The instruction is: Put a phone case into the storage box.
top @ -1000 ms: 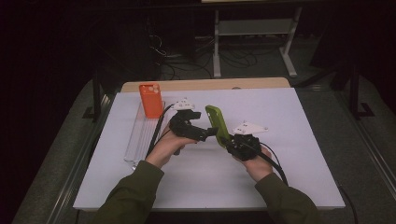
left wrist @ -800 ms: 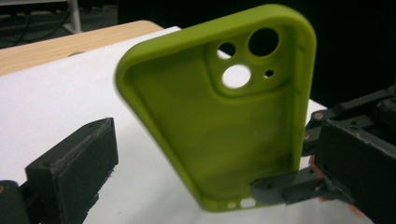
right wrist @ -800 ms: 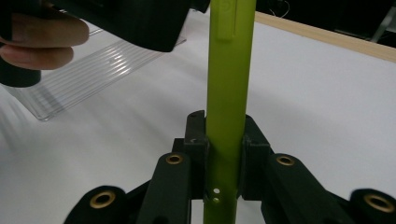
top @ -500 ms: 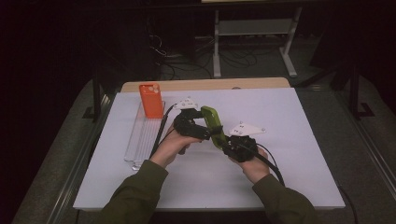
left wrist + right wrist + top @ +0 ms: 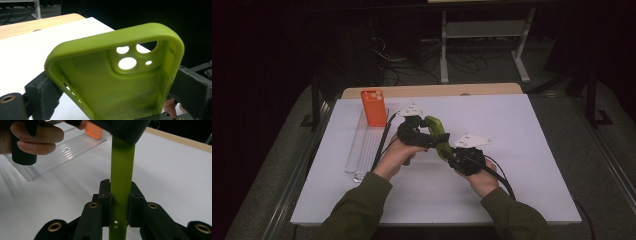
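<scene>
Green silicone phone case (image 5: 435, 133), one item, held off the table (image 5: 532, 150) between both grippers, near its middle.

Right gripper (image 5: 451, 156): jaws pinch the case's lower end edge-on, pads pressed to either face (seen plainly in the right gripper view, case (image 5: 121, 177) rising straight up between them). This grip appears to serve as the anchor.

Left gripper (image 5: 426, 140): jaws have just been closing and now span the case's width across its camera end, one black pad against each side wall; case (image 5: 117, 82) hollow side faces the camera, lens cut-outs uppermost. The two-ended hold likely keeps the floppy shell from sagging during a handover or turn.

Orange case (image 5: 373, 106): stands upright at the far end of the clear tray (image 5: 364, 150), left of the hands, untouched.
</scene>
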`<state>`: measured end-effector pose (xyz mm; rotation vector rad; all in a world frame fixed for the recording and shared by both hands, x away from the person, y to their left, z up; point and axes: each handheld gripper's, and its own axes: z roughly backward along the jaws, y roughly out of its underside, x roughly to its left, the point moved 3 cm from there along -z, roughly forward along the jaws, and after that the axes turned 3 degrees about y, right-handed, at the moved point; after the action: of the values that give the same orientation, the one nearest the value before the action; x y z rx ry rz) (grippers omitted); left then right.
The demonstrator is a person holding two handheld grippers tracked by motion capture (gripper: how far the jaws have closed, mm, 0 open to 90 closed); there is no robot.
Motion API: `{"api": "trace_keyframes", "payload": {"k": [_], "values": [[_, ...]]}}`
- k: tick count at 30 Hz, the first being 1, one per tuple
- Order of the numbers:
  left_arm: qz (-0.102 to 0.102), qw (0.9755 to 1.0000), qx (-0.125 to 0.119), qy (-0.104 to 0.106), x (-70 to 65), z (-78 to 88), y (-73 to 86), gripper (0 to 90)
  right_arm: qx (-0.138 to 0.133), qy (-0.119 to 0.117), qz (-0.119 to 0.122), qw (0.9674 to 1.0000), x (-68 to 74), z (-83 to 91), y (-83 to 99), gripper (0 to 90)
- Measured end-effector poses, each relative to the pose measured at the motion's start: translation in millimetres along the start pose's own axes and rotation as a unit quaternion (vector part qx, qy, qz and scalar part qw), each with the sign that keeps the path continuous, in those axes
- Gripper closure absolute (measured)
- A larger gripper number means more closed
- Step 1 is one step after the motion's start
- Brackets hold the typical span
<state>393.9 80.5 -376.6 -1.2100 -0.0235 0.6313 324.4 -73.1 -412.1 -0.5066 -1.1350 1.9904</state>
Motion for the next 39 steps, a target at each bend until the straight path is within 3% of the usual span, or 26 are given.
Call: {"api": "trace_keyframes", "payload": {"k": [8, 10, 13, 17, 28, 32, 34, 38, 39], "values": [[-0.010, 0.9999, 0.001, -0.006, -3.2, 0.3, -0.5, 10.4, 0.006, 0.006, 0.004, 1.0000, 1.0, -1.8, 1.5, 73.8], [-0.018, 0.9997, 0.006, -0.015, -3.8, 0.8, -0.7, 11.5, 0.008, 0.006, 0.008, 0.9999, 1.4, -2.4, 1.7, 64.9], [-0.014, 0.9998, 0.003, -0.017, -2.7, 2.6, -1.8, 12.2, 0.010, 0.007, 0.013, 0.9998, 0.3, -1.8, 2.1, 58.0], [-0.023, 0.9994, 0.009, -0.023, -0.3, 6.1, -2.9, 12.7, 0.015, 0.002, 0.018, 0.9997, -2.7, -0.6, 3.0, 48.6], [-0.030, 0.9990, 0.022, -0.024, 0.4, 7.2, -1.6, 13.2, 0.057, -0.008, 0.025, 0.9981, -16.5, 2.5, 13.0, 14.1], [-0.026, 0.9992, 0.016, -0.026, 0.7, 9.5, -2.8, 13.3, 0.061, 0.001, 0.043, 0.9972, -26.1, 9.2, 21.0, 5.0], [-0.027, 0.9992, 0.015, -0.027, 1.3, 10.8, -3.3, 13.4, 0.061, -0.007, 0.025, 0.9978, -26.7, 14.1, 26.8, 1.9], [-0.032, 0.9988, 0.020, -0.030, 3.3, 12.8, -3.4, 13.5, 0.061, -0.002, 0.019, 0.9979, -32.5, 20.7, 37.7, 1.3], [-0.032, 0.9988, 0.020, -0.030, 3.3, 12.9, -3.4, 13.5, 0.060, 0.001, 0.028, 0.9978, -35.3, 22.4, 40.3, 1.3]]}}
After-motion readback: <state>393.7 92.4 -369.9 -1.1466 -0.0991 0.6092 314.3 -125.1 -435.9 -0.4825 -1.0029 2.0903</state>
